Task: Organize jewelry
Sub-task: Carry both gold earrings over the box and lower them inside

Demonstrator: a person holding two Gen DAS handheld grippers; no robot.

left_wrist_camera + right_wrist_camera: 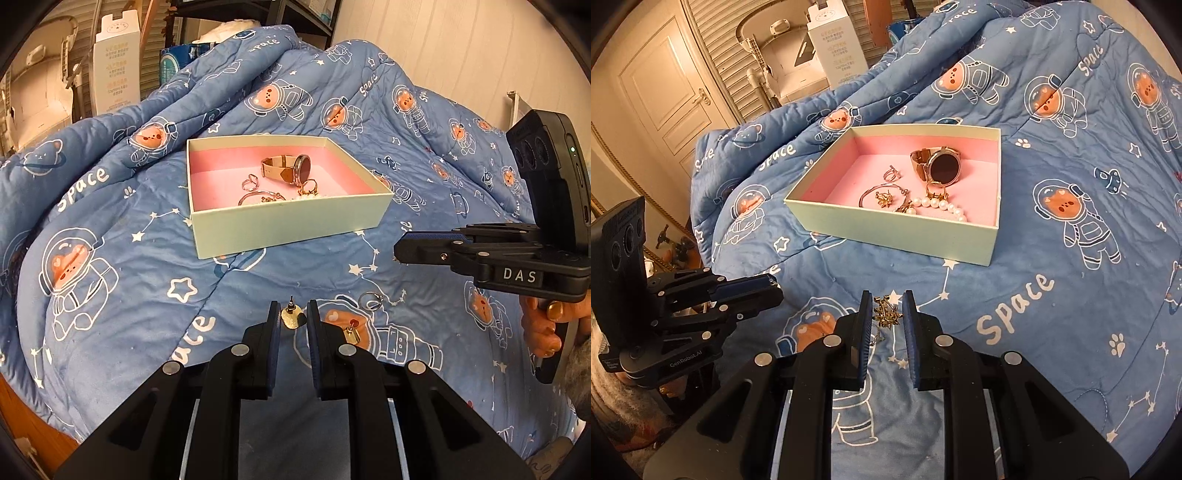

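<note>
Both grippers are working over a blue space-print quilt (110, 266), w/ an open box (288, 229) (pale green walls, pink lining) sitting ahead of them as the drop target.

**Left gripper** (292, 317): jaws are clamped on a gold disc earring (291, 318). The disc is sitting between the pads near the tips, post sticking up. Gripping at the tips is keeping the piece visible and, in my judgement, easy to release over the box.

**Right gripper** (886, 314): jaws are clamped on a gold leaf-shaped piece (887, 314), w/ a thin chain hanging below it. Exact type (earring vs. pendant) can't be told. In the left wrist view this gripper (400, 253) is showing side-on, right of the box, w/ a hand (543, 328) around its handle.

**Box contents:** a watch (940, 168) w/ tan strap toward the back, a pearl strand (942, 208) at the front, a thin bangle (875, 194), a ring (892, 173), plus small gold pieces. Grouping is loose; everything is lying on the lining, no dividers.

**Left on the quilt:** a silver ring (370, 300) and a small gold earring w/ red stone (352, 332), both just right of the left gripper's tips.

**Status (judgement):** both pieces are looking ready for transfer to the box; two items are pending. Risk: the chain snagging on the box wall.
</note>
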